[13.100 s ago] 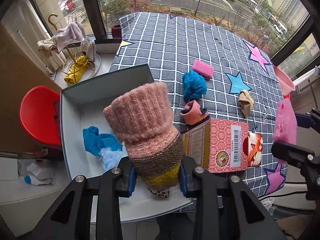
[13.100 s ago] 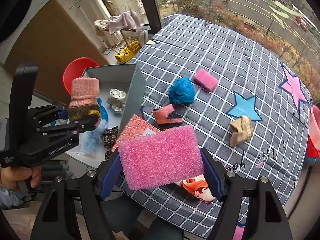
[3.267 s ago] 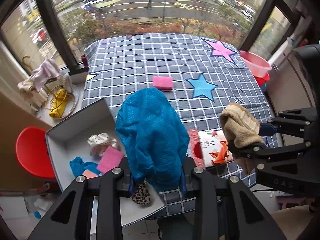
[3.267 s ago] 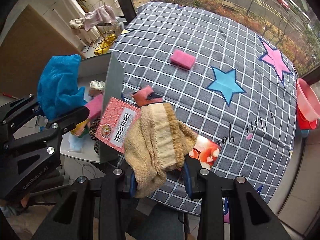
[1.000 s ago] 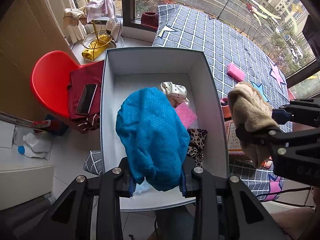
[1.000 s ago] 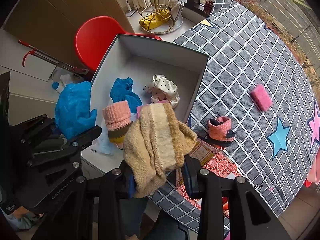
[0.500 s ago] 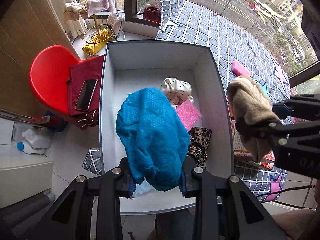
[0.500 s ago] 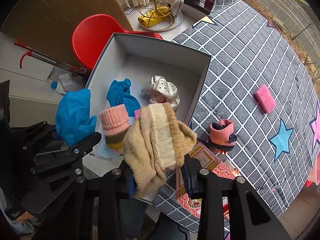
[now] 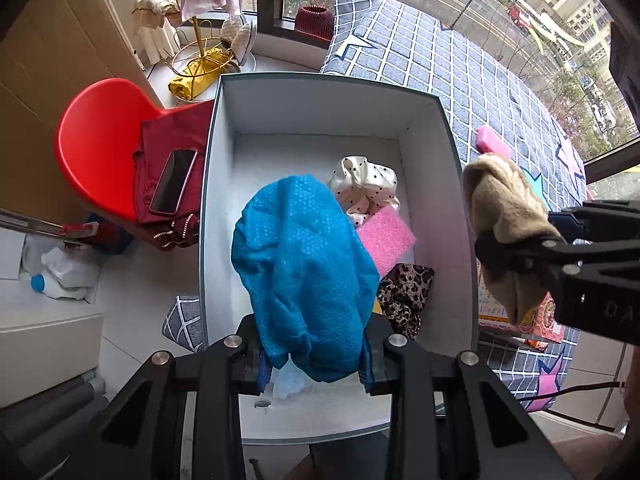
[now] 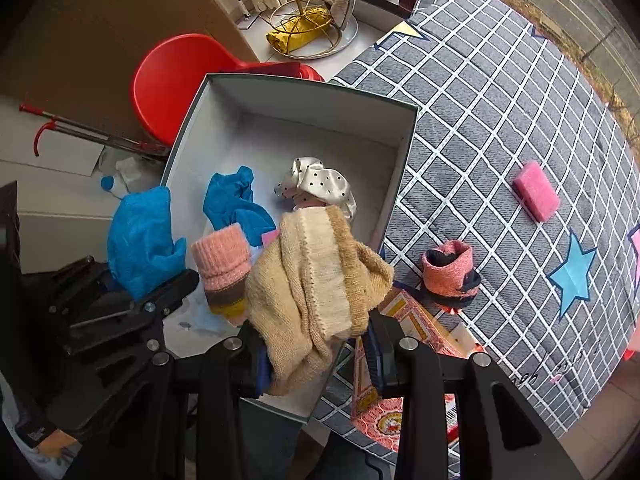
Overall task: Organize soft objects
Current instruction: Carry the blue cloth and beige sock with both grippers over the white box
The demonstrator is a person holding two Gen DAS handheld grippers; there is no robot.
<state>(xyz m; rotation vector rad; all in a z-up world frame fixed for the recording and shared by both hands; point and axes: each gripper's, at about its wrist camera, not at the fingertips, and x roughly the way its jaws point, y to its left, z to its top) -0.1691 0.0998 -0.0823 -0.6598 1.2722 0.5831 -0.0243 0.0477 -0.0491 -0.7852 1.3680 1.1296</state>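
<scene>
My left gripper is shut on a blue cloth and holds it above the near part of the open grey box. My right gripper is shut on a tan knitted sock over the box's right wall; it shows in the left wrist view too. In the box lie a dotted white cloth, a pink sponge, a leopard-print cloth, a pink-and-yellow sock and another blue cloth.
On the checked tablecloth lie a pink sponge, a salmon sock and a patterned red carton. A red chair with a phone stands left of the box. A gold rack stands by the window.
Both grippers have moved slightly further over the box with their loads still held. The box sits a little lower and nearer in both views.
</scene>
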